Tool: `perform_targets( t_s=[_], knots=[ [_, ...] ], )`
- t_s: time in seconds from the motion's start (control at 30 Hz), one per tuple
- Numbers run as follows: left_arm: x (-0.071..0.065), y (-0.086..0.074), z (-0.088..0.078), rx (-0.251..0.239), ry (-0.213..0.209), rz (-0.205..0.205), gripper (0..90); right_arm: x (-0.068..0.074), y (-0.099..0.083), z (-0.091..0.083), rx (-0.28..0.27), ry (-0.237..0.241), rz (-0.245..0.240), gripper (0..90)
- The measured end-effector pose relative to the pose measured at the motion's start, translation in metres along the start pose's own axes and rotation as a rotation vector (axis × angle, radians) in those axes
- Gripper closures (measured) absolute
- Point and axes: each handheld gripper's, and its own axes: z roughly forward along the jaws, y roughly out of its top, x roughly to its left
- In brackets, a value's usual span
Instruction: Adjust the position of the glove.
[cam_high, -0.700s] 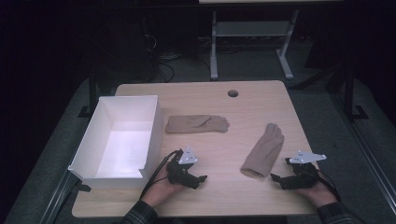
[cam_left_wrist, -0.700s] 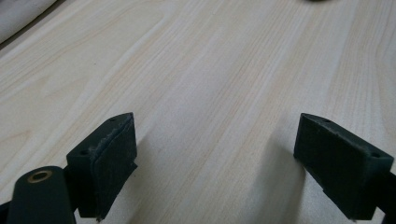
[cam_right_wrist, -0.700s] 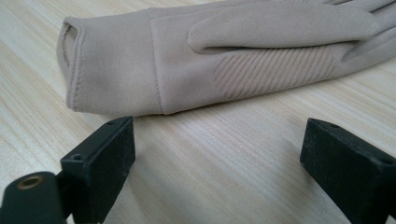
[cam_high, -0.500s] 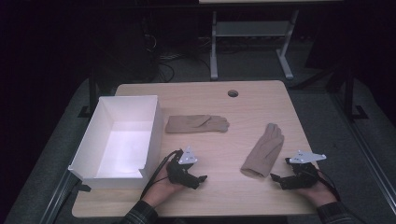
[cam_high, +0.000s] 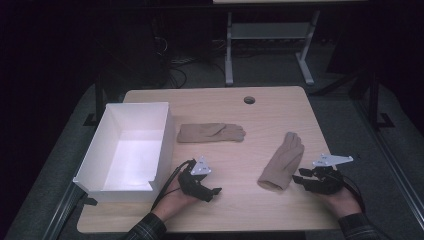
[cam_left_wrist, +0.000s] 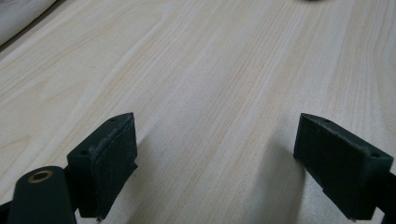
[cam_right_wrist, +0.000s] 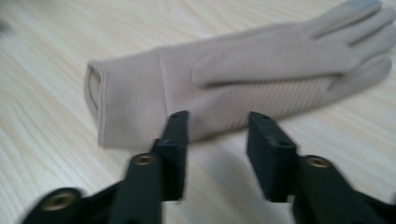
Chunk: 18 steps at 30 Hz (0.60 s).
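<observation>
Two beige gloves lie flat on the wooden table (cam_high: 240, 210). One glove (cam_high: 210, 132) is in the middle, beside the white box (cam_high: 162, 145). The other glove (cam_high: 284, 160) lies at the right, cuff toward the person. My right gripper (cam_high: 296, 180) rests on the table just right of that cuff. In the right gripper view the glove (cam_right_wrist: 243, 74) lies ahead of the right gripper (cam_right_wrist: 217, 122), whose jaws stand partly apart with nothing between them. My left gripper (cam_high: 216, 191) sits on the table near the box's front corner. In the left gripper view the left gripper (cam_left_wrist: 215, 135) is open over bare wood.
The white box is open-topped and stands along the table's left side. A round cable hole (cam_high: 249, 100) sits near the far edge. Beyond the table stands a grey metal frame (cam_high: 270, 30) on a dark floor. A pale edge (cam_left_wrist: 18, 14) shows at the left gripper view's top left.
</observation>
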Motion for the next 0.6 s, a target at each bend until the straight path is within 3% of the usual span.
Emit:
perform_targets(
  t_s=[0.03, 0.17, 0.3, 0.6],
  knots=[
    [0.000, 0.000, 0.000, 0.000, 0.000, 0.000, 12.7, 0.000, 0.000, 0.000, 0.000, 0.000, 0.000, 63.7],
    [-0.001, 0.000, 0.000, -0.001, 0.004, -0.007, 12.7, -0.002, 0.011, 0.003, -0.020, 0.002, 0.010, 78.6],
    [-0.001, 0.000, 0.000, -0.005, 0.004, -0.011, 12.7, -0.001, 0.020, 0.008, -0.018, 0.002, -0.010, 88.7],
    [-0.001, 0.000, 0.000, -0.005, 0.002, -0.010, 12.6, -0.008, 0.039, 0.016, -0.031, -0.010, -0.017, 89.9]
  ],
)
